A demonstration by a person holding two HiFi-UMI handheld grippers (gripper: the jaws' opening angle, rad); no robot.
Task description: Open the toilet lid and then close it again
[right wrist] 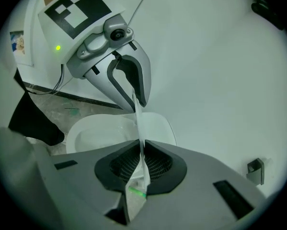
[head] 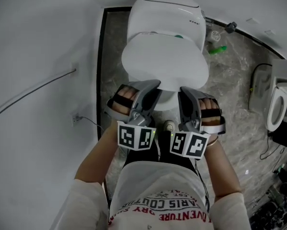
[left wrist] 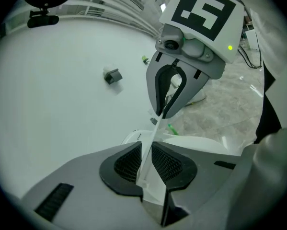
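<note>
Your white shirt with red print [head: 157, 195] sits closest to the lens at six o'clock; its lettering is upside down and partly cut off, apparently "PARIS COUTURE" over "ADVENTURE". No other writing or brand can be read, and the black-and-white marker cubes carry patterns only. Beyond the shirt, your left gripper [head: 153, 87] and right gripper [head: 184, 94] sit side by side, each pinching the front rim of the glossy white oval plastic toilet lid [head: 162, 63]. Both gripper views confirm that the thin white edge runs between the ribbed black pads [right wrist: 157, 164], with the opposite gripper clamped further along the same rim. The lid extends from your fingertips toward twelve o'clock, with its long axis running six to twelve and its hinge at the far end under the white toilet back unit [head: 167, 13]. It looks partly raised, with the bowl showing beneath. Neither hand is nearer, so the swing toward twelve o'clock should stay even.
</note>
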